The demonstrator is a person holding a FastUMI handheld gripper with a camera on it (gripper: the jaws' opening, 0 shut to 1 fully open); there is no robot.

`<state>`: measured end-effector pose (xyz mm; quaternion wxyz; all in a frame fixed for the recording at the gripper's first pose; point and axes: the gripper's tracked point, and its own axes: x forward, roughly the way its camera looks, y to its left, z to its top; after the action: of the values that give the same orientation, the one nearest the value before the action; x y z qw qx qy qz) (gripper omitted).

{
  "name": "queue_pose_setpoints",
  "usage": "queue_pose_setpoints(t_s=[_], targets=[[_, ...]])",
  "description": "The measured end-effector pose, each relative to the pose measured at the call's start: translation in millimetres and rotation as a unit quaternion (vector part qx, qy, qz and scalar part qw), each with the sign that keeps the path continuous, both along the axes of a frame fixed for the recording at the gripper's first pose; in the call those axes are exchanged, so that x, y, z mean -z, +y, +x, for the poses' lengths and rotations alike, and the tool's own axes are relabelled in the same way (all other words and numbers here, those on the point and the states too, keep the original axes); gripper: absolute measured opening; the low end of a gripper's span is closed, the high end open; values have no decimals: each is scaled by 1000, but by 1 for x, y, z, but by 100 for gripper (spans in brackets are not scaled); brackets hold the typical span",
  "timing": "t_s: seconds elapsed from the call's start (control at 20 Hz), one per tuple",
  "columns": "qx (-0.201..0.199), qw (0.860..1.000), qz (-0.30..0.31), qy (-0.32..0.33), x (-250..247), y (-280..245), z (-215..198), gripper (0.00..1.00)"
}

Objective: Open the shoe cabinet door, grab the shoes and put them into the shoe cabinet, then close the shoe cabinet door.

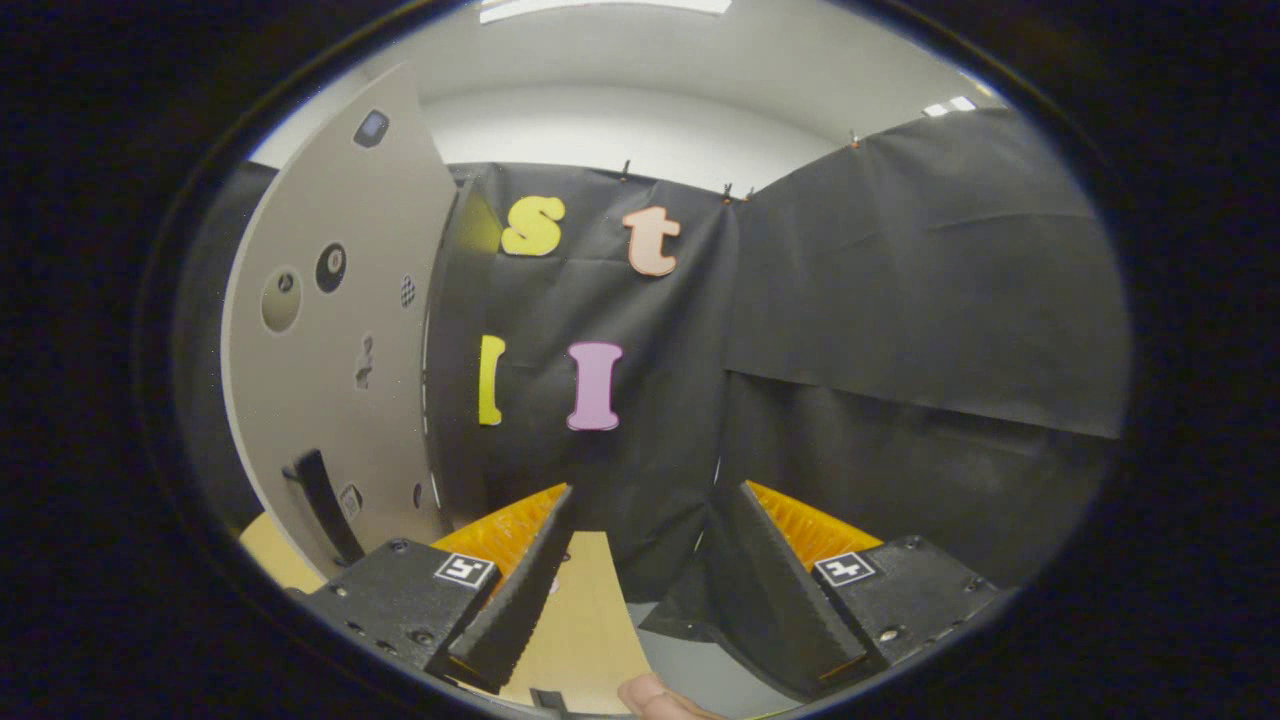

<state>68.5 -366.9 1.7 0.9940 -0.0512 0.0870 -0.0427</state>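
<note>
Gripper (640, 500) sits with its two fingers spread apart, nothing between them, tips pointed at the black cloth wall (900, 300) straight ahead. One square marker tag on each finger block, two in all (black-and-white pattern, no readable text).

One cabinet door (340, 300), pale grey, stands upright to the left of the fingers, beyond the left one. Long axis is vertical; its broad face is turned toward the camera at an angle, with its right edge next to the cloth. Whether it is swung open or shut against a cabinet, I cannot tell. On its face: one dark elongated handle (322, 500) low down, slanted; one dark round disc (331, 267) and one pale round spot (282, 298) higher up; one small dark rectangular patch near the top. Any writing on these is too small to read.

One light wooden surface (590, 620) lies under and between the fingers, reaching toward the door's foot. One fingertip (655, 697) of a person shows just behind the fingers, at the near edge of the wood.

Ceiling above the cloth is white, with one bright light panel (600, 8).
</note>
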Motion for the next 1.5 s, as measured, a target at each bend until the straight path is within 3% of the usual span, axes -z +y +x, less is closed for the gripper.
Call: queue_pose_setpoints(t_s=[0.25,0.6,0.75,0.9,1.5], targets=[[-54,998,25,31,41,36,21,100],[-156,985,19,67,63,141,12,100],[-129,990,-10,57,58,142,8,96],[-106,993,11,56,62,152,3,94],[-111,993,-37,6,49,262,-14,94]])
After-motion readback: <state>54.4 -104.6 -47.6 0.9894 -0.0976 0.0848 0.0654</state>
